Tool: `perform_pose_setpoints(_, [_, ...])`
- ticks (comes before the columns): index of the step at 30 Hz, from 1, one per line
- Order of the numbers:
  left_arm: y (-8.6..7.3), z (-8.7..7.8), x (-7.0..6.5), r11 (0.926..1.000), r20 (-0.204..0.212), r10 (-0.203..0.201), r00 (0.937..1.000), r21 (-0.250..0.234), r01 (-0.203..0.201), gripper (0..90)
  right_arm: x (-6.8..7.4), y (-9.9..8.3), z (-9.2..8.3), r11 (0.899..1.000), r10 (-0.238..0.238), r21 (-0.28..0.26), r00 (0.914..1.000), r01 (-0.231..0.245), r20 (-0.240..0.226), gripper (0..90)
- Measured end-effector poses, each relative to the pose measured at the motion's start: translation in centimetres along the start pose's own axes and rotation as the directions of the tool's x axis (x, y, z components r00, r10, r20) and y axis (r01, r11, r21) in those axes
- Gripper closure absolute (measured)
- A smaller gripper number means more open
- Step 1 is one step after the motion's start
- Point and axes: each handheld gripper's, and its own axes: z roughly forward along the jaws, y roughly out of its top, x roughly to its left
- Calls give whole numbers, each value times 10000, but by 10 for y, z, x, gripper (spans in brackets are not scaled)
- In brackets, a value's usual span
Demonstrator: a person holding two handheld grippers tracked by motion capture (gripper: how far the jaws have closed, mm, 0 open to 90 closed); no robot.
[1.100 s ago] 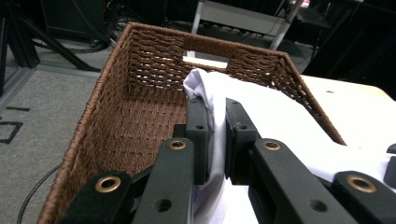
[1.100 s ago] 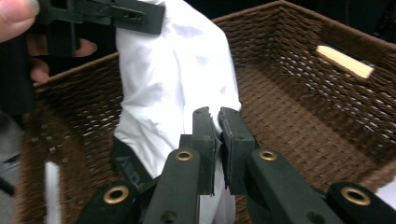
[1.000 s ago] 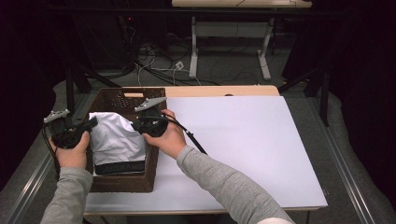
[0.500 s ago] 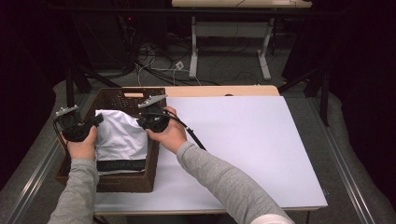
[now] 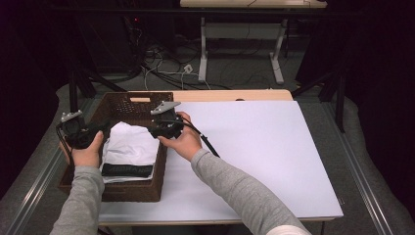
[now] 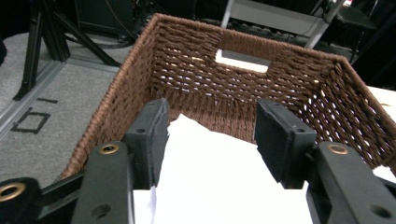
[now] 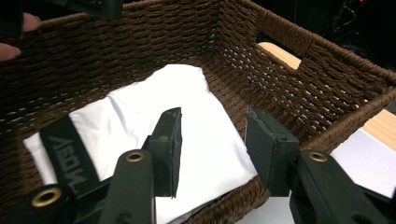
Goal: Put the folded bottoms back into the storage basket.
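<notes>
Where a second ago both pairs of jaws were pressed together over the folded white garment (image 5: 131, 147), we now see them spread, having just been opening, with nothing pinched in either. In the left gripper view, the left gripper (image 6: 210, 135) hovers with its jaws apart over a raised corner of the white cloth, the pads standing clear of it on either side. In the right gripper view, the right gripper (image 7: 212, 154) also stands open, its jaws straddling the near rim of the brown woven basket (image 7: 327, 88) above the garment's edge, not pressing on anything.

The garment lies flat inside the basket, its black waistband (image 5: 127, 170) with pale lettering at the end nearest the person. In the earlier high views the cloth looked bunched higher between the two grippers; now it sits lower and smoother in the basket.

From the high view, we see the left hand (image 5: 88, 154) at the basket's left wall and the right hand (image 5: 185, 142) at its right wall. The basket stands at the left end of the white table (image 5: 274, 156), with a handle cut-out in its far wall.
</notes>
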Motion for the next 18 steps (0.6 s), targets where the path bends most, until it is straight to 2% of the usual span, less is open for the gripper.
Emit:
perform_pose_setpoints(4, [-1,-7,-6,9995,269,269,9993,153,-273,420,0,0,-9,9997,-191,-164,9997,188,-165,526])
perform_pose_setpoints(6, [-1,-11,-9,9990,388,359,9986,235,-369,420,1,0,-13,9998,-196,-80,9993,194,-319,517])
perform_pose_setpoints(9, [-1,-16,-13,9986,745,391,9965,336,-417,421,2,1,-18,9993,-363,0,9988,363,-335,511])
perform_pose_setpoints(11, [-1,-20,-16,9983,850,406,9956,394,-441,417,2,0,-23,9990,-409,-206,9987,403,-288,495])
perform_pose_setpoints(14, [-2,-25,-22,9978,1250,340,9916,523,-408,416,1,-2,-30,9985,-302,-478,9988,283,-392,465])
perform_pose_setpoints(18, [-4,-29,-30,9958,1531,322,9877,793,-447,355,0,-5,-40,9979,-394,-520,9986,376,-346,409])
